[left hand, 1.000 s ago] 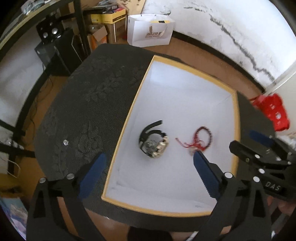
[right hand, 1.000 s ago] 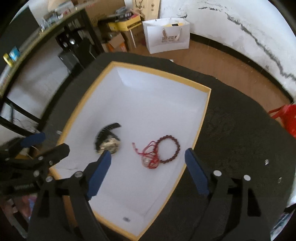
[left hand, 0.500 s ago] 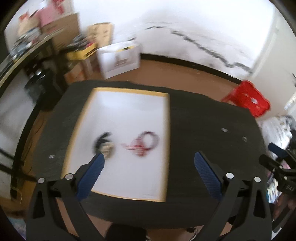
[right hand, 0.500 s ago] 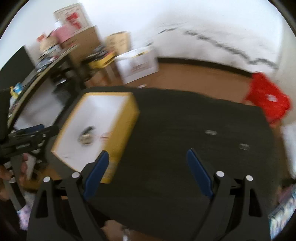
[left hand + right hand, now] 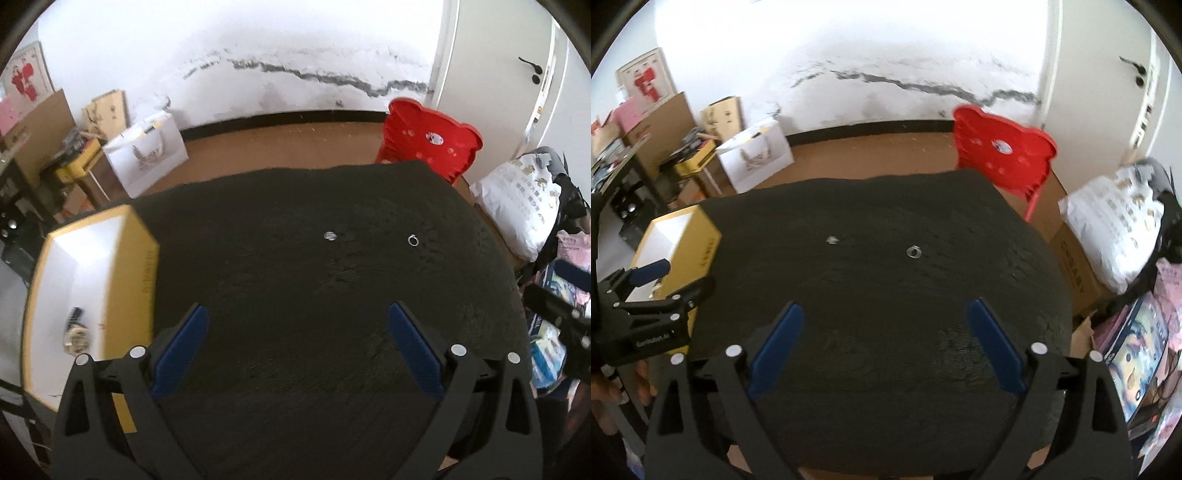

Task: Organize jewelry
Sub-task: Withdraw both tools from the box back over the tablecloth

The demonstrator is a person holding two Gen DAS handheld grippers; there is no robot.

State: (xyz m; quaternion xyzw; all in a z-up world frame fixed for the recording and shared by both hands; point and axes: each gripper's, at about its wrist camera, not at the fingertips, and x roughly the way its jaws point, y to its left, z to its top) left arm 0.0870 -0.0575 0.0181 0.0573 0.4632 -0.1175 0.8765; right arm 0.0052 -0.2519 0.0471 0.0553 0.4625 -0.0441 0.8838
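On the dark tabletop [image 5: 295,295] lie a ring [image 5: 413,240] and, beside it but apart, a small silver piece [image 5: 330,236]. At the left edge stands the yellow box [image 5: 144,266] with a watch [image 5: 75,332] inside. Left gripper [image 5: 295,347] is wide open and empty. Right gripper [image 5: 886,347] is opening, nothing between its jaws.
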